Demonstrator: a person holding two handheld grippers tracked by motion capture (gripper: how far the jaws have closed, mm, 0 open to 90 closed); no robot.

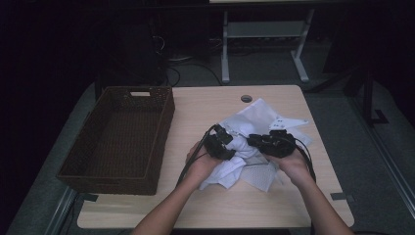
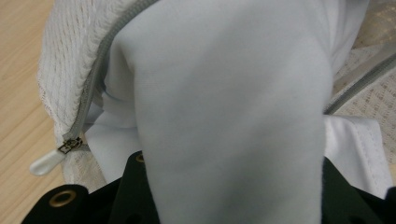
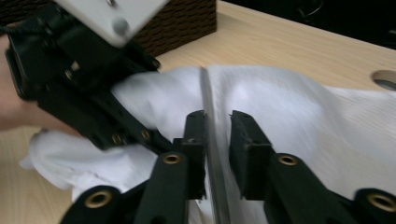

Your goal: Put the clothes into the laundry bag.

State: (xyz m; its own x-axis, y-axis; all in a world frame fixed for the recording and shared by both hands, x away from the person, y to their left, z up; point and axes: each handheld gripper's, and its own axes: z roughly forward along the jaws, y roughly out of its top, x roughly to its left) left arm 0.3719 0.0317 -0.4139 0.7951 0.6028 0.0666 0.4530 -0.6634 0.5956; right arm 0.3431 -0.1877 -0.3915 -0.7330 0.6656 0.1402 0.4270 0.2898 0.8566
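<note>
A white mesh laundry bag (image 1: pixel 266 115) lies on the wooden table (image 1: pixel 200 105) with a white garment (image 2: pixel 224 93) bunched at its mouth. My left gripper (image 1: pixel 219 142) is shut on a thick fold of that garment, which covers its jaws. The bag's grey zipper (image 2: pixel 88 98) curves past on the left and ends in a white pull tab (image 2: pixel 45 163). My right gripper (image 3: pixel 215 121) faces the left gripper (image 3: pixel 79 79) across the bag. Its jaws stand slightly apart, and the grey zipper band (image 3: pixel 208 93) runs between the pads with a gap on one side.
A dark brown wicker basket (image 1: pixel 165 129) stands on the left half of the table with nothing visible inside it. A round cable hole (image 1: pixel 246 98) sits near the table's far edge. Behind the table are a white desk frame (image 1: pixel 264 34) and dark floor.
</note>
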